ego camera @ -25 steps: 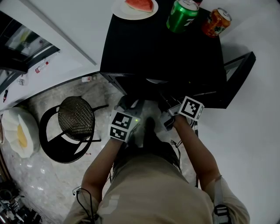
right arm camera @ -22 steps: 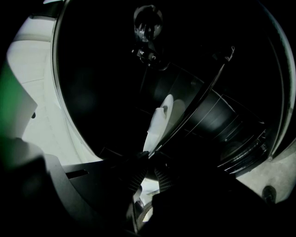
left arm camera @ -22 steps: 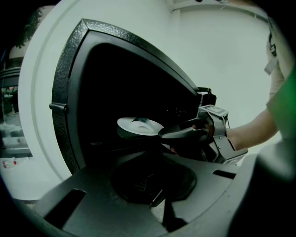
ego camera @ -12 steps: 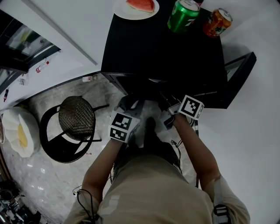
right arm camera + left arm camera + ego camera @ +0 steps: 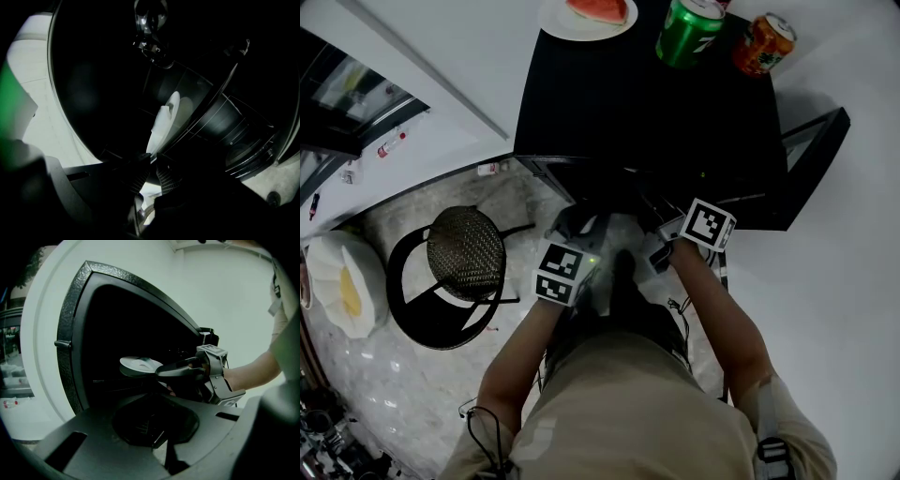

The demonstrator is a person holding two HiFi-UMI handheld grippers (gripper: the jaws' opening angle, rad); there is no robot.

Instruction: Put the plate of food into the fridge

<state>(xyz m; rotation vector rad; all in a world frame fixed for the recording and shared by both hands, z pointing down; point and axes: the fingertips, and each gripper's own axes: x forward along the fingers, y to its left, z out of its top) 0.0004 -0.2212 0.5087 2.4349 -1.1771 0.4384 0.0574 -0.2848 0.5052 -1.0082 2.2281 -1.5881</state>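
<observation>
A black mini fridge [image 5: 647,103] stands open in front of me, its door [image 5: 811,155] swung out to the right. My right gripper [image 5: 151,172] is shut on the rim of a white plate [image 5: 161,126] and holds it inside the dark fridge, over a wire shelf. The left gripper view shows that plate [image 5: 138,365] level, with a pale lump of food on it and the right gripper [image 5: 180,372] clamped on its near edge. My left gripper [image 5: 161,446] hangs low before the opening, jaws together and holding nothing. In the head view the fridge top hides the plate.
On the fridge top sit a second plate with a watermelon slice [image 5: 586,14], a green can [image 5: 689,33] and an orange can [image 5: 762,45]. A black round stool [image 5: 464,251] and a white cushion [image 5: 342,286] stand on the floor at left.
Almost nothing differs: the right gripper has edged slightly toward the fridge, and the left gripper stays where it was.
</observation>
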